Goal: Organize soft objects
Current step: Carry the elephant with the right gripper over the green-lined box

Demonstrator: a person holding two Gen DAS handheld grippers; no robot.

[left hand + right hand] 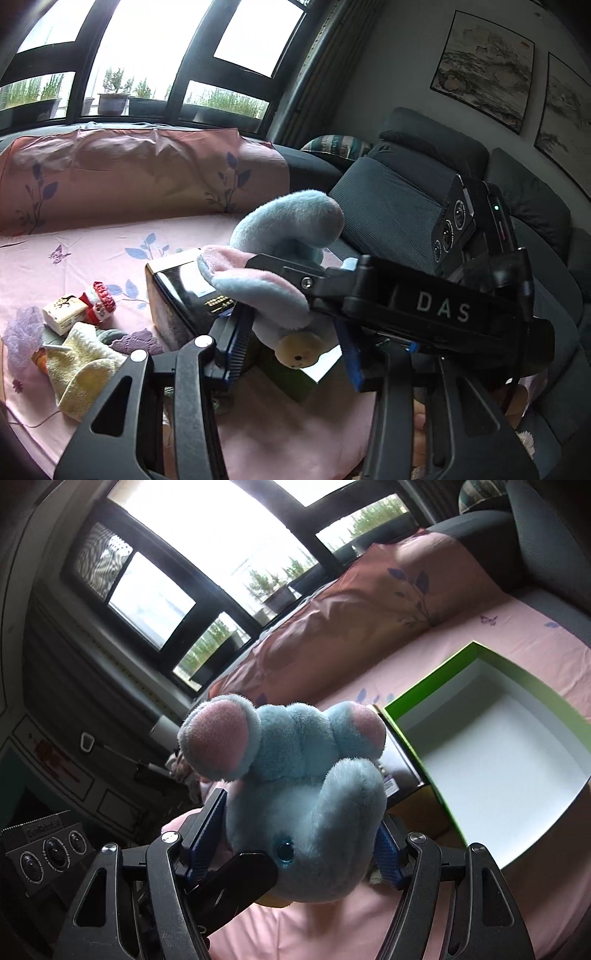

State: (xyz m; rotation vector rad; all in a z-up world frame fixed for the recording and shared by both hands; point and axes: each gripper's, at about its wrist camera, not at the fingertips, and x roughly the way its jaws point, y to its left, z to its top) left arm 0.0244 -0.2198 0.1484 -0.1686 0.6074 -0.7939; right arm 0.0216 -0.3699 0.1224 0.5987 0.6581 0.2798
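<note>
The right tool (295,834) squeezes a blue plush elephant (295,786) with pink ears. An open green box (491,738) sits on the pink bed (443,653).

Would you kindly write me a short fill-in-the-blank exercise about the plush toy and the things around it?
1. The right hand-held gripper is shut on a plush toy that is pale ____ with pink patches.
2. The open box has a white inside and a ____ rim.
3. The sheet on the sofa is ____ with a leaf print.

Missing words: blue; green; pink
</note>
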